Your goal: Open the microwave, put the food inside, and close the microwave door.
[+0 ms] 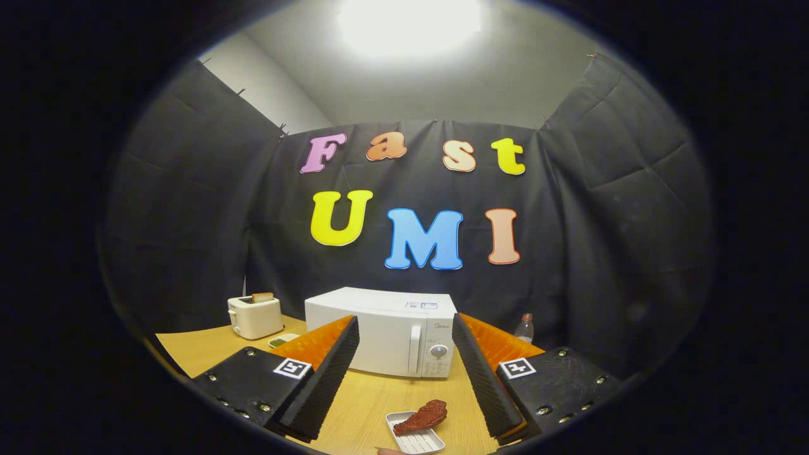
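A white microwave (385, 332) stands on the wooden table (202, 351) beyond my fingers, its door shut, with a vertical handle (414, 349) and a dial (438, 352) on its right side. A piece of reddish-brown food (422, 417) lies on a small white ridged tray (414, 436) close in, between my fingers and nearer the right one. My gripper (404, 366) is open and holds nothing, its fingers spread wide above the table in front of the microwave.
A cream toaster (255, 316) with a slice of bread in it stands left of the microwave. A small dish (282, 341) of something green sits in front of the toaster. A clear bottle (524, 328) stands to the microwave's right.
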A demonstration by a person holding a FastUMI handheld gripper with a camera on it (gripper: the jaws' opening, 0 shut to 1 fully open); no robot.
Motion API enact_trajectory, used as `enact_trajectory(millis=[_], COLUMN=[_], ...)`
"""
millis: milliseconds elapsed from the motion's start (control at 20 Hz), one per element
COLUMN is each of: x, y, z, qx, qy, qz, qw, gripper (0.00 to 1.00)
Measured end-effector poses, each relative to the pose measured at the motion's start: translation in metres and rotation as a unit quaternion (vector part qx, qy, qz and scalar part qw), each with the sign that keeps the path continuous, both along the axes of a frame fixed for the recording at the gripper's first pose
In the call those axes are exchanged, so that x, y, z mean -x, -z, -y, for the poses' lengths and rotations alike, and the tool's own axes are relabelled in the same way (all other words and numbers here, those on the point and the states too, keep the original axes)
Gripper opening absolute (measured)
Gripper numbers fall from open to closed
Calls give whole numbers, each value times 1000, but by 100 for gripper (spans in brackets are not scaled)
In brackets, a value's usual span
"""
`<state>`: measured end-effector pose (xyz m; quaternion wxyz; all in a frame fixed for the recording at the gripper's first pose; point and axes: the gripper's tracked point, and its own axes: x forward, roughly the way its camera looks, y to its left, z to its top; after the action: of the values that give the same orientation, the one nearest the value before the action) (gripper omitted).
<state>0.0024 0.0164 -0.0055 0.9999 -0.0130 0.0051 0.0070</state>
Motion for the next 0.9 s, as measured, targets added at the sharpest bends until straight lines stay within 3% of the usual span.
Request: enact_trajectory(millis=[300, 900], x=[-18, -105], y=[9, 50], z=[-5, -9], qx=[1, -44], qy=[-1, -12], qz=[3, -9], qw=[1000, 999], gripper=[92, 93])
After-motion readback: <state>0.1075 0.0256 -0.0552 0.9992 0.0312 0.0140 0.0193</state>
